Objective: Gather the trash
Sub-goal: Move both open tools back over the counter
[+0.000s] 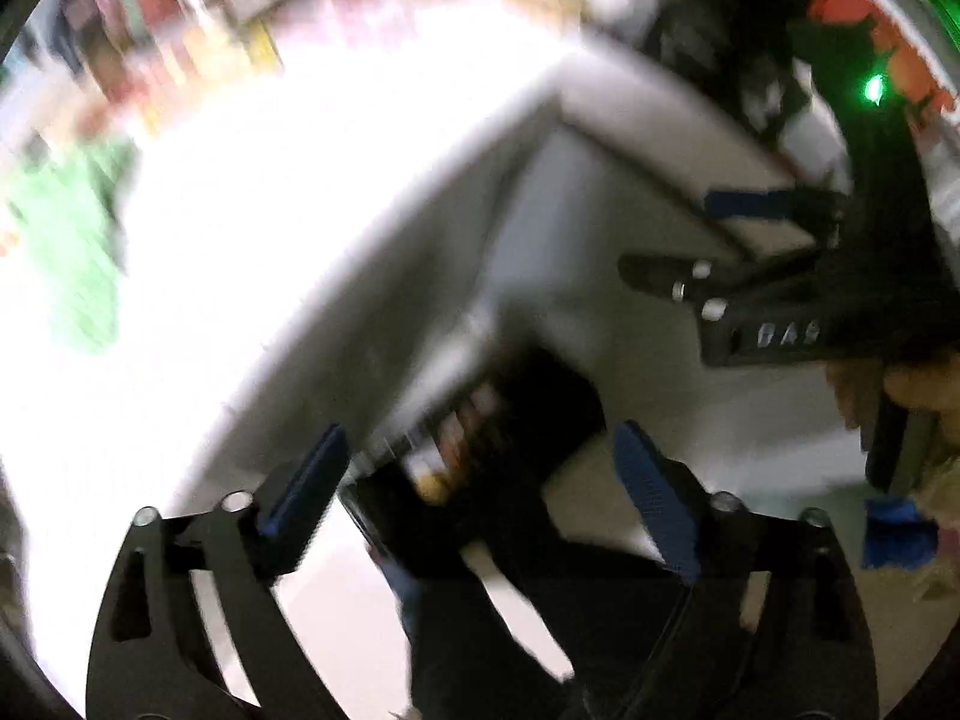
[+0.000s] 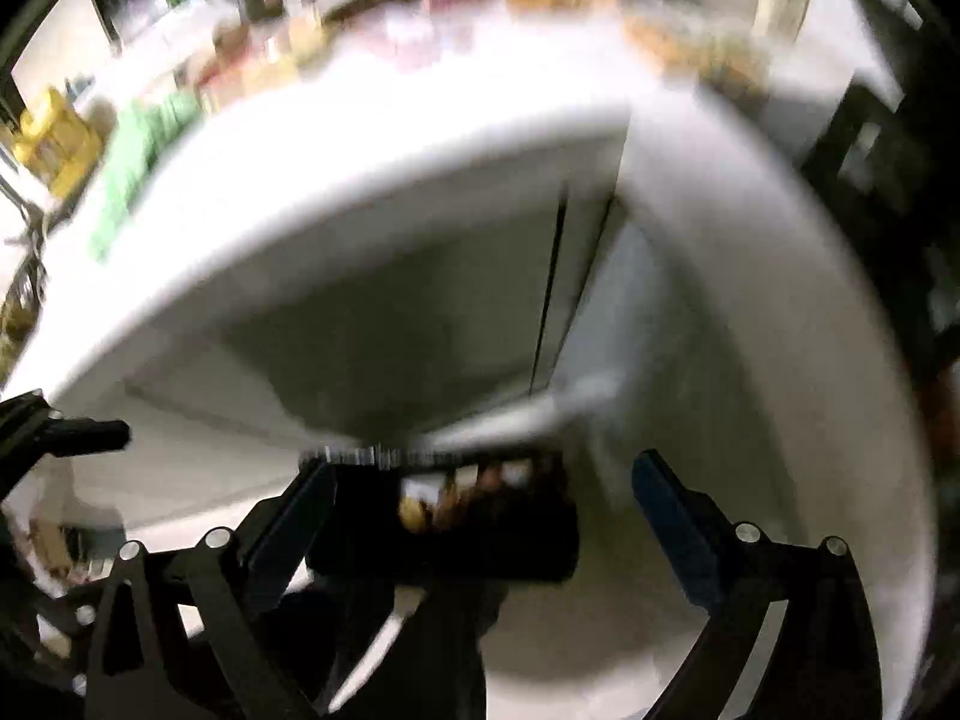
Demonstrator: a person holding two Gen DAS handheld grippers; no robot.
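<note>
Left claw [image 1: 480, 480] spread wide, released; dark rectangular packet with printed label [image 1: 510, 420] sits between its blue pads [image 1: 654, 498], untouched, blurred; right claw [image 2: 480, 510] likewise released, same packet [image 2: 474, 516] at 6 o'clock below the white bench [image 2: 420, 138].

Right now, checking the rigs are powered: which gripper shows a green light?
The right gripper, at the right of the left wrist view: a green light glows above its body. The left gripper shows none.
</note>
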